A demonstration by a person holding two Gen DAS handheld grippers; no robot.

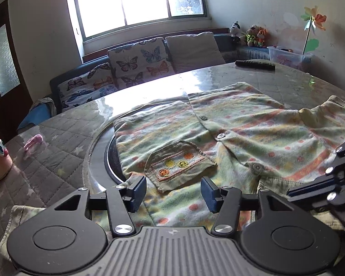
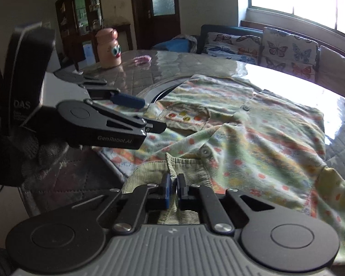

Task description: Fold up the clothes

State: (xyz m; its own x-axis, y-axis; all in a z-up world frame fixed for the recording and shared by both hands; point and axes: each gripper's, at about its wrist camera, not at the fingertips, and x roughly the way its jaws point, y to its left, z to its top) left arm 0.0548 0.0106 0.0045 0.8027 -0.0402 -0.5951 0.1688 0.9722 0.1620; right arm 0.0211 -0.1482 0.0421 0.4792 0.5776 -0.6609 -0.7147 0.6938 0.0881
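A small pastel striped and dotted button-up shirt (image 1: 241, 124) lies spread on the table, with a corduroy chest pocket (image 1: 179, 165) facing up. My left gripper (image 1: 173, 192) is open and empty, its fingers just above the near edge of the shirt on either side of the pocket. It also shows in the right wrist view (image 2: 145, 112). My right gripper (image 2: 174, 191) is shut on the shirt's green corduroy collar (image 2: 186, 168) at the near edge. The shirt (image 2: 253, 138) stretches away from it, rumpled near the sleeve.
The round table (image 1: 149, 87) has a glossy top and an inset ring (image 1: 99, 161). A pink cartoon bottle (image 2: 109, 48) and a pink scrap (image 1: 33, 143) sit at the left. A dark remote (image 1: 255, 65) lies at the far side. A sofa with butterfly cushions (image 1: 138, 62) stands behind.
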